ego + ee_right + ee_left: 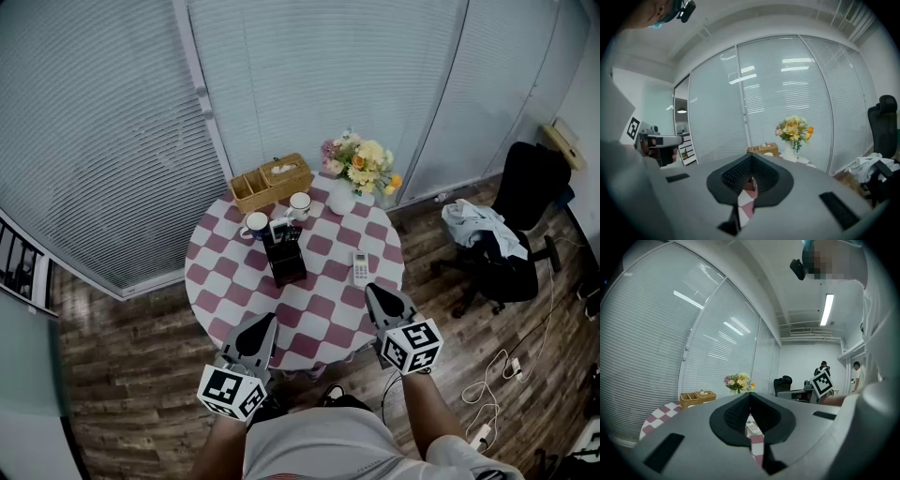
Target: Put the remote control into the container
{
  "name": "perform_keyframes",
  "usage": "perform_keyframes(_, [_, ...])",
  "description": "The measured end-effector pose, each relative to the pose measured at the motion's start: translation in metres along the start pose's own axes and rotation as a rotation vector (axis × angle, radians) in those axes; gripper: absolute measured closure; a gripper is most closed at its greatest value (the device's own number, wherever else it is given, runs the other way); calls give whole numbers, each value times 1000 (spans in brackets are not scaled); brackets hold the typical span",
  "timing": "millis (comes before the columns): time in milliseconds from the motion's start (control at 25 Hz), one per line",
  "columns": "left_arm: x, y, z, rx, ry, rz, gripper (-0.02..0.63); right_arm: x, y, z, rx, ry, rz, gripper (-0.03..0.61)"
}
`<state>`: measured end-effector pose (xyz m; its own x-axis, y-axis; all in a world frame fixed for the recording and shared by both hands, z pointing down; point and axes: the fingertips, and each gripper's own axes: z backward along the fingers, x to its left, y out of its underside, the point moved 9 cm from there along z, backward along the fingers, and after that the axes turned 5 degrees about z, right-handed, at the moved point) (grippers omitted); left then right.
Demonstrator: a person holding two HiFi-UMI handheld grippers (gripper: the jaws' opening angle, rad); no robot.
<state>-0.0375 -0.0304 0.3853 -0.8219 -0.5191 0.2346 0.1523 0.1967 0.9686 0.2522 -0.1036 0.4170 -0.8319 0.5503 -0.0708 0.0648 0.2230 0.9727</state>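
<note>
A white remote control point(360, 267) lies face up on the right part of the round checkered table point(323, 314). A black upright container point(285, 258) stands near the table's middle with other remotes in it. My left gripper point(265, 320) is over the near left edge, shut and empty. My right gripper point(374, 290) hovers just on the near side of the white remote, shut and empty. In the left gripper view the remote point(752, 428) shows through the gap below the closed jaw tips point(750, 394). In the right gripper view, the closed tips point(751, 155) show only checkered cloth below them.
At the table's far side stand a wicker basket point(272, 181), two mugs point(255, 225) and a vase of flowers point(356, 169). A black office chair with clothes point(506, 244) stands to the right, cables point(497, 384) lie on the wood floor. Blinds close the back.
</note>
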Motion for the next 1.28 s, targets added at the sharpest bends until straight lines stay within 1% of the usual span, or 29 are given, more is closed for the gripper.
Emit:
perform_keyframes(240, [-1,10,-17,22,-18,17,605,-52,13,-23,182,106,-38,565])
perform_keyframes(400, [0,14,-29,43,-27,25,605,-78,28,-56,297,136,-24,558])
perform_keyframes(440, [0,16,-32,48,-28,24,604,-84,33,-67,330,137,-22,541])
perform_keyframes(560, [3,21,-38,56,-53,24,604,-98,52,-102,444,117,-31,410])
perform_keyframes(640, [6,24,-41,59,-82,28,604,-109,66,-127,513,112,-41,343])
perform_keyframes(680, [6,26,-43,59,-92,31,605,-115,73,-139,544,117,-44,327])
perform_keyframes(840, [5,30,-45,75,-108,34,605,-142,99,-179,678,145,-65,309])
perform_keyframes(1000, [8,38,-46,73,-140,53,606,-162,126,-218,817,177,-118,302])
perform_keyframes(1120, [7,40,-49,69,-146,59,604,-166,141,-239,912,195,-120,288])
perform_keyframes(1280, [9,40,-46,60,-161,63,604,-165,161,-248,994,233,-124,284])
